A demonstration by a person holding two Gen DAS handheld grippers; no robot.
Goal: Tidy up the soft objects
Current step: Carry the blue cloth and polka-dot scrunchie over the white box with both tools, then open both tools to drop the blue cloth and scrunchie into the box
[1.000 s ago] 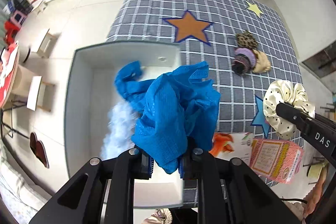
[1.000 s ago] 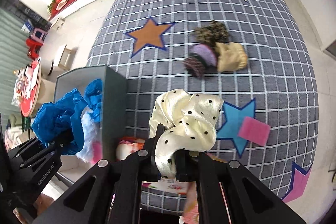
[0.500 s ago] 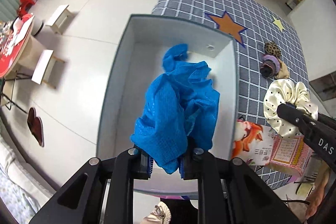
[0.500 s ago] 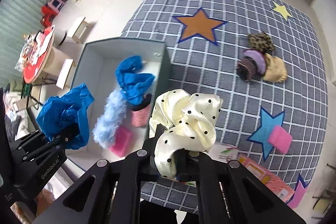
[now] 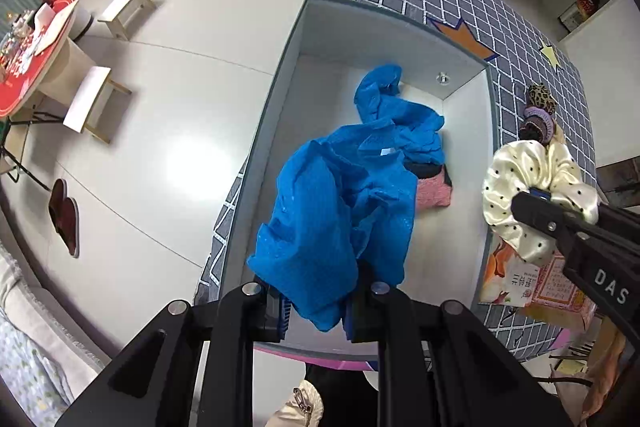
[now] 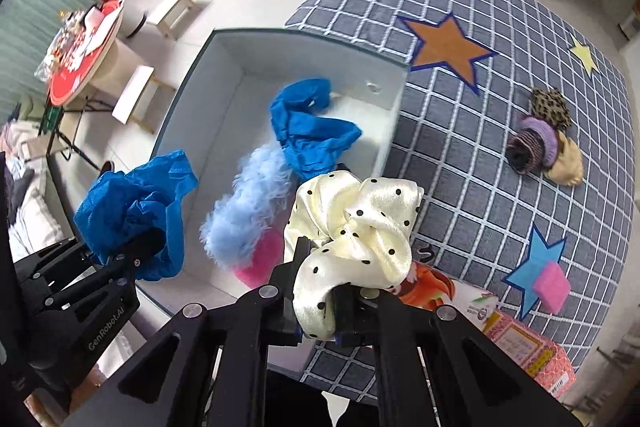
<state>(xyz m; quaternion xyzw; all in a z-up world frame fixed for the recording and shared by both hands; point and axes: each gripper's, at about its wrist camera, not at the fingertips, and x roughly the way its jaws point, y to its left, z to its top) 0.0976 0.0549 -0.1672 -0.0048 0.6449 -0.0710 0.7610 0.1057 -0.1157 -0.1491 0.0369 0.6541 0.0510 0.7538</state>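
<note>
Two soft items are hanging in my fingers: my left gripper (image 5: 316, 311) is clenching a crumpled blue cloth (image 5: 336, 211) over the white storage box (image 6: 192, 79). My right gripper (image 6: 318, 311) is pinching a cream polka-dot scrunchie (image 6: 352, 223) above the box's right wall, beside the checked worktop (image 6: 480, 163).

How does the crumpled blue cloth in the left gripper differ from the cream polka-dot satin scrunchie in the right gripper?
The crumpled blue cloth in the left gripper is plain blue and matte; the cream polka-dot satin scrunchie in the right gripper is glossy with black dots. The cloth is a loose, shapeless bunch; the scrunchie is a gathered ring. The cloth hangs over the open white box; the scrunchie sits nearer the box's table-side wall. Both are soft and pinched between shut jaws.
</note>
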